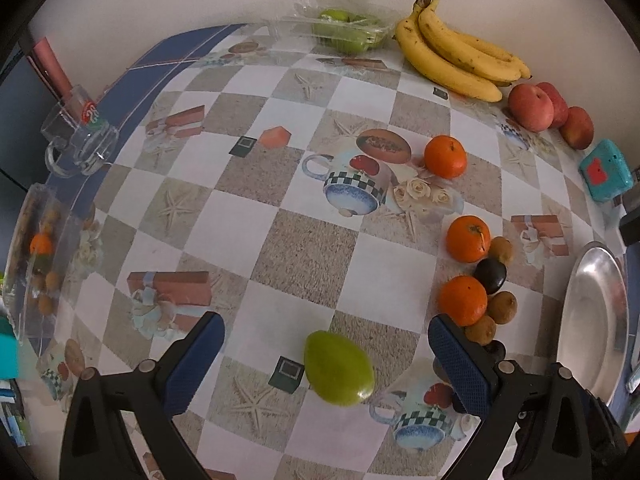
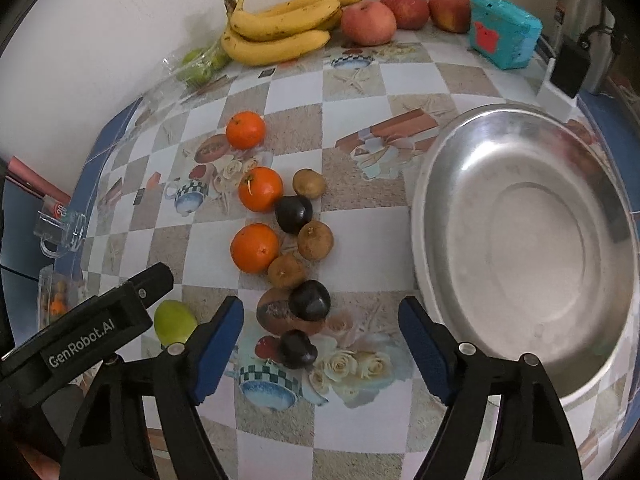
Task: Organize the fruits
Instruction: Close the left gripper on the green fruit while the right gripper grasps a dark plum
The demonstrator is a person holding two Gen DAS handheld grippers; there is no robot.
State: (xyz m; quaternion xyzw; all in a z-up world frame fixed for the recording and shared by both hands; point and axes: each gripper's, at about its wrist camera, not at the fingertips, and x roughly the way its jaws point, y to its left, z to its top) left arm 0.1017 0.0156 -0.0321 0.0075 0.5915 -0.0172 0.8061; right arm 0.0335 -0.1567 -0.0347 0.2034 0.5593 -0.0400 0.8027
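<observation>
The tabletop point(image 1: 288, 248), under a checkered printed cloth, fills both views; its left edge curves off in blue, and its right edge is cut off past the bowl. The steel bowl point(image 2: 520, 240) is whole and empty in the right view, while the left view shows only a sliver at the right. Far along the wall lie the bananas point(image 1: 456, 56), three apples point(image 1: 532, 108) and a clear box point(image 1: 344, 30) whose green fruit is hard to make out. A teal box point(image 2: 504, 38) sits far right. A glass mug point(image 1: 80, 140) stands at the left edge; a clear tray beyond it is cut off. Three oranges point(image 2: 256, 248) run near to far mid-table, with brown fruits point(image 2: 316, 240) and dark plums point(image 2: 310, 300) packed just right of them, touching. Open cloth lies left of the oranges.

The green fruit point(image 1: 340, 368) lies between the pads of the left tongs point(image 1: 324, 364), which stand released, touching nothing. In the right view it is half hidden behind those tongs. The right tongs point(image 2: 320, 344) are released too, a near plum point(image 2: 298, 348) between the pads, untouched.
</observation>
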